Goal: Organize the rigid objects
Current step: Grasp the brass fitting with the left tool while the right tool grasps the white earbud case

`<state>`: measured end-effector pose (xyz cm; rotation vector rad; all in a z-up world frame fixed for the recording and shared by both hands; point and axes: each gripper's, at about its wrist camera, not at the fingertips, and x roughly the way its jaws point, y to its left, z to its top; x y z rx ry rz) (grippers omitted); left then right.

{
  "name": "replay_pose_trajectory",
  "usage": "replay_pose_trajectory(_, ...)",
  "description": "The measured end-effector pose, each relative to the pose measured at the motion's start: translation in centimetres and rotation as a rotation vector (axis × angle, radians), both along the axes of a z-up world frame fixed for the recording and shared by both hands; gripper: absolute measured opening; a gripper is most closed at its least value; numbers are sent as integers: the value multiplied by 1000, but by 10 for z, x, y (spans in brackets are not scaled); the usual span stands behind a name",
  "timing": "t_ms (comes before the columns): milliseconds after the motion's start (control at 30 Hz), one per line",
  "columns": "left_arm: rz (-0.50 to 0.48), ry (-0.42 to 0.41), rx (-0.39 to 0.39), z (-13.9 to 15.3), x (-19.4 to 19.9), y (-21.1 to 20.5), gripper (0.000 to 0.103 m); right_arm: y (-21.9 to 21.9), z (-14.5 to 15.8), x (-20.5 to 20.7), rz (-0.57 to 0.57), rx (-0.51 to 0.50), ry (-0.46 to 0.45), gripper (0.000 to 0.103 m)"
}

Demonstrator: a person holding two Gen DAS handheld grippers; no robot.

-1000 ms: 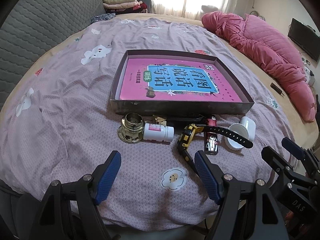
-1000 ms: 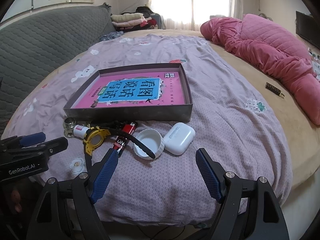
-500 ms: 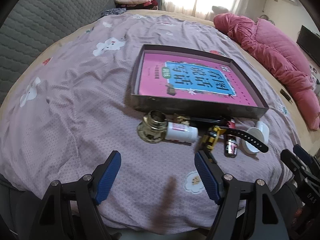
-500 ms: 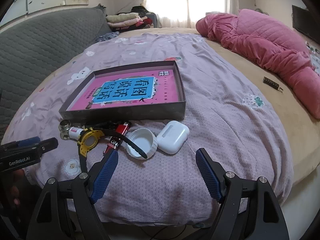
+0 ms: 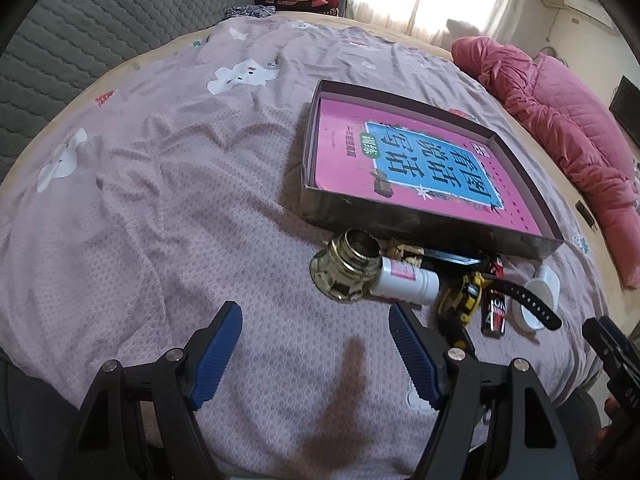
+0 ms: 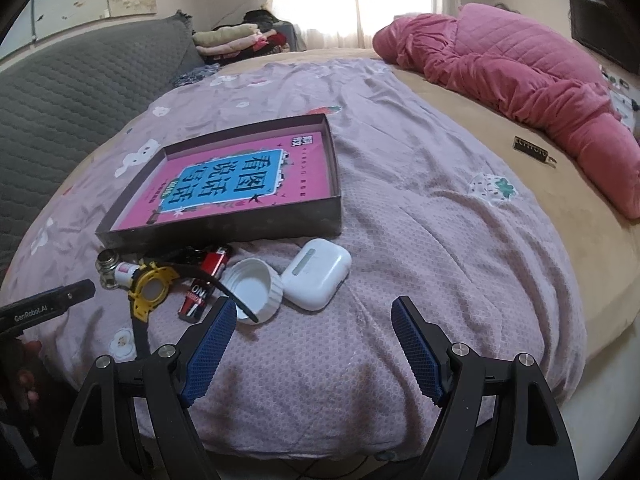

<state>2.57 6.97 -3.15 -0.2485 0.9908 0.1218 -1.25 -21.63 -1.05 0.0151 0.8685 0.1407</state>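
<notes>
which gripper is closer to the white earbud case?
Right. The right gripper sits just short of the earbud case; the left gripper faces the brass cap, several items away.

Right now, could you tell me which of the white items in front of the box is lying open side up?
The round white cap: its hollow inside faces up, crossed by the watch strap. The earbuds case beside it is shut, and the small white bottle lies on its side.

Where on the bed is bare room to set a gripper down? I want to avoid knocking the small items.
Free: the blanket left of the box, and the stretch right of the earbud case. Crowded: the strip along the box's near wall, from the brass cap and pill bottle to the watch, battery and white lid.
</notes>
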Motion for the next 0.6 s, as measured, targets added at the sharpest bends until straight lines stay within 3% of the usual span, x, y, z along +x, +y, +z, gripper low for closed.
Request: replay_pose_trajectory(600, -47, 5, 52, -21, 31, -1, 71, -9, -14, 15, -40, 23, 38, 81)
